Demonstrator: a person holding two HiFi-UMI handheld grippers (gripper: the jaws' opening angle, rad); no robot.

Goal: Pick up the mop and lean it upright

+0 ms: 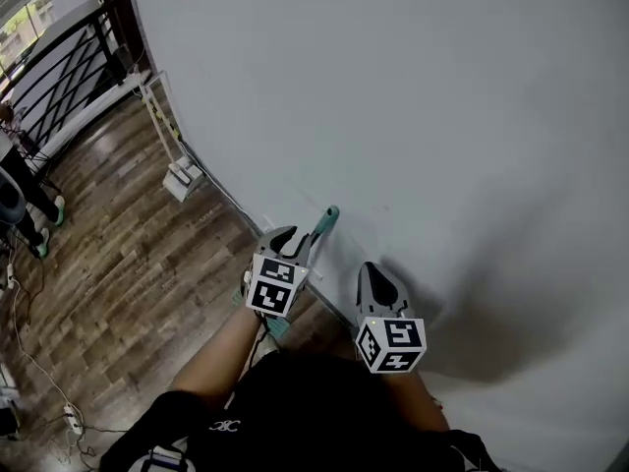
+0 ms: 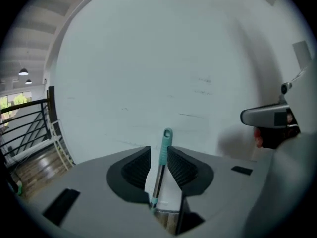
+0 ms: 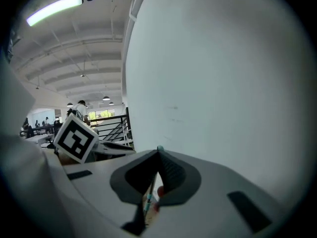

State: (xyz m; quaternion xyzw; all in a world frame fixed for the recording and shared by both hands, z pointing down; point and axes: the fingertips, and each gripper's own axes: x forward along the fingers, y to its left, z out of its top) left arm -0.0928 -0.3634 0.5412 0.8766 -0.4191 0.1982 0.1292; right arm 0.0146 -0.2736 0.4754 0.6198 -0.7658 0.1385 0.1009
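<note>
Floor point(image 1: 128, 264) is dark wood plank, meeting a plain white wall point(image 1: 413, 87) that fills most of the head view; a black railing point(image 1: 59, 67) runs along the upper left; a white frame-like item point(image 1: 184, 177) sits at the wall's foot, what it is I cannot tell; cables with a power strip point(image 1: 71, 419) trail over the planks at lower left; a person's legs point(image 1: 25, 209) show at the left edge. In the right gripper view I note a ribbed white ceiling with a strip light point(image 3: 54, 9). The mop point(image 2: 164, 148) stands steeply by the wall, teal grip uppermost and close against the white surface; actual contact I cannot confirm. My left hand-held gripper point(image 2: 158, 155) is released: jaws slightly apart, the mop's shaft running up through the gap, teal grip just against the right-hand pad, white wall showing between it and the other pad. My right hand-held gripper point(image 3: 158, 155) is clenched on nothing, tips together; it hangs just beside the left one, near the wall, and the mop's thin shaft shows beyond the slit beneath its tips.
</note>
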